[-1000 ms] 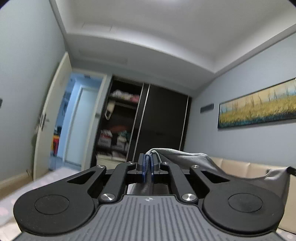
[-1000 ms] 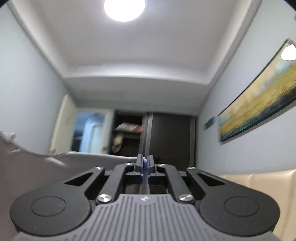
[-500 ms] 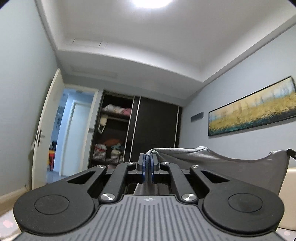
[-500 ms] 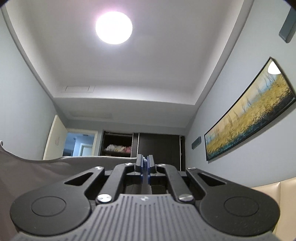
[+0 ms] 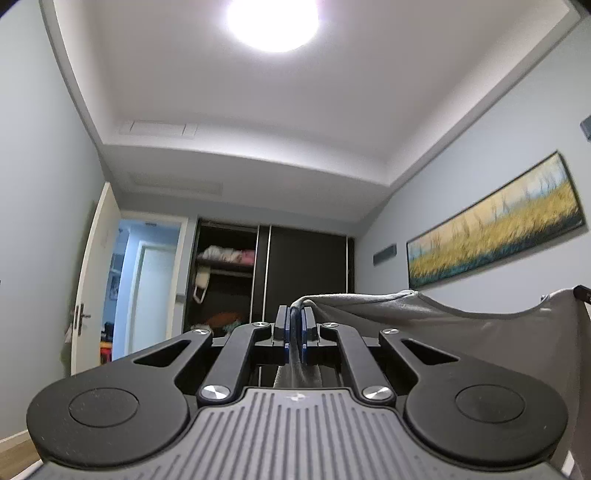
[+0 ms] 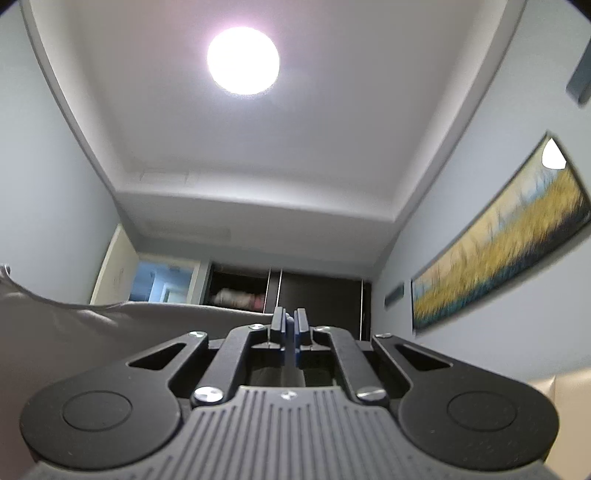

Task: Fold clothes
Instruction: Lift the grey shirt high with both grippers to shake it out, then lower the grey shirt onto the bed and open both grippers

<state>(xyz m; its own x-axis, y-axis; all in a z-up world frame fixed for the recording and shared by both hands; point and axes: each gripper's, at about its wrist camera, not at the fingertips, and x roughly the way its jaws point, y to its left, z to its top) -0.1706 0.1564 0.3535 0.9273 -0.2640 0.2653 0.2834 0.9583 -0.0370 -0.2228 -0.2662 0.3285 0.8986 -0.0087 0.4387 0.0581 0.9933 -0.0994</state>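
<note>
Right now it looks like the lift-and-spread bit: a grey garment (image 5: 461, 336) is held up in the air between the two grippers, both tilted up toward the ceiling light (image 5: 273, 22). To do this step well I'd keep both corners at the same height and pull them apart just enough that the top edge goes straight. At the moment it sags in a curve between the grips, so there's slack to take out. Don't yank though, thin pinches like these could slip off the hem.

The left gripper (image 5: 294, 328) has its jaws nearly together, clamped on a bunched fold of the cloth that runs down between the blue pads (image 5: 284, 328). From there the fabric stretches off to the right.

The right gripper (image 6: 289, 332) is also almost closed. A thin edge of cloth seems pinched in it, and the garment spreads off to the left.
</note>
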